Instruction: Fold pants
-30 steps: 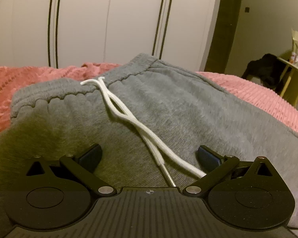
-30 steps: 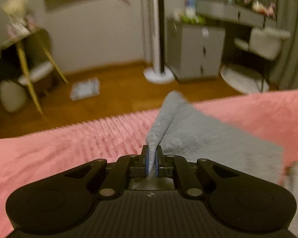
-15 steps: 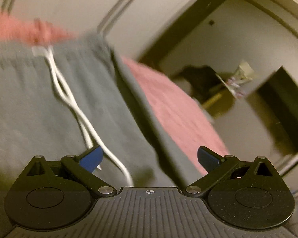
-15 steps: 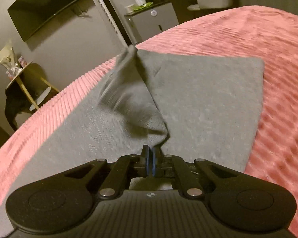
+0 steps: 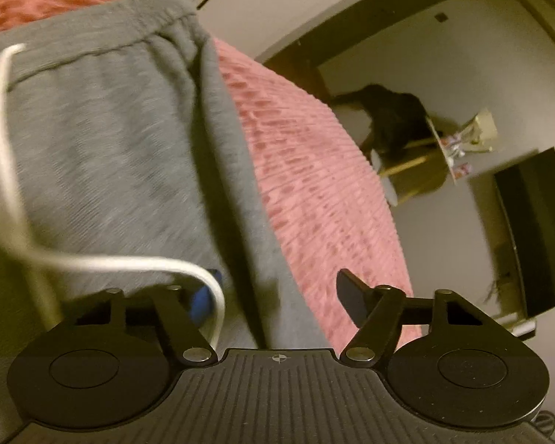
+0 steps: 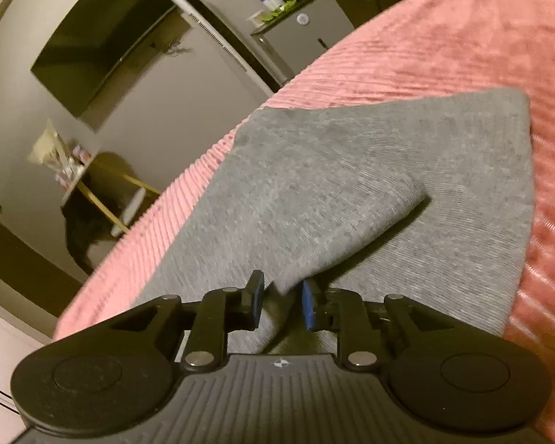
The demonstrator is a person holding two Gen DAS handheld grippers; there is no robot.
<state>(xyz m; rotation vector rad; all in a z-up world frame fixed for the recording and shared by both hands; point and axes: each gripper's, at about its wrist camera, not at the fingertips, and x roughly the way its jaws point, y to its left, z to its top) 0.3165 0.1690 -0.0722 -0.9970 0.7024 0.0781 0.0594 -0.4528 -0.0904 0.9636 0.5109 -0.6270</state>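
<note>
place: bedroom | pink bedspread [image 6: 462, 37]; wall TV [image 6: 92, 55]; dresser [image 6: 307, 33]

Pink ribbed bedspread [image 6: 425, 48] — dark wall screen [image 6: 103, 48], grey cabinet [image 6: 307, 37] beyond.

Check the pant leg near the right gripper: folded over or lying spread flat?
Folded over. The gray pant leg lies doubled back on the layer beneath, its rounded fold edge casting a shadow on it.

Grey pants [image 5: 111, 140], seemingly ribbed pink blanket [image 5: 314, 192].
</note>
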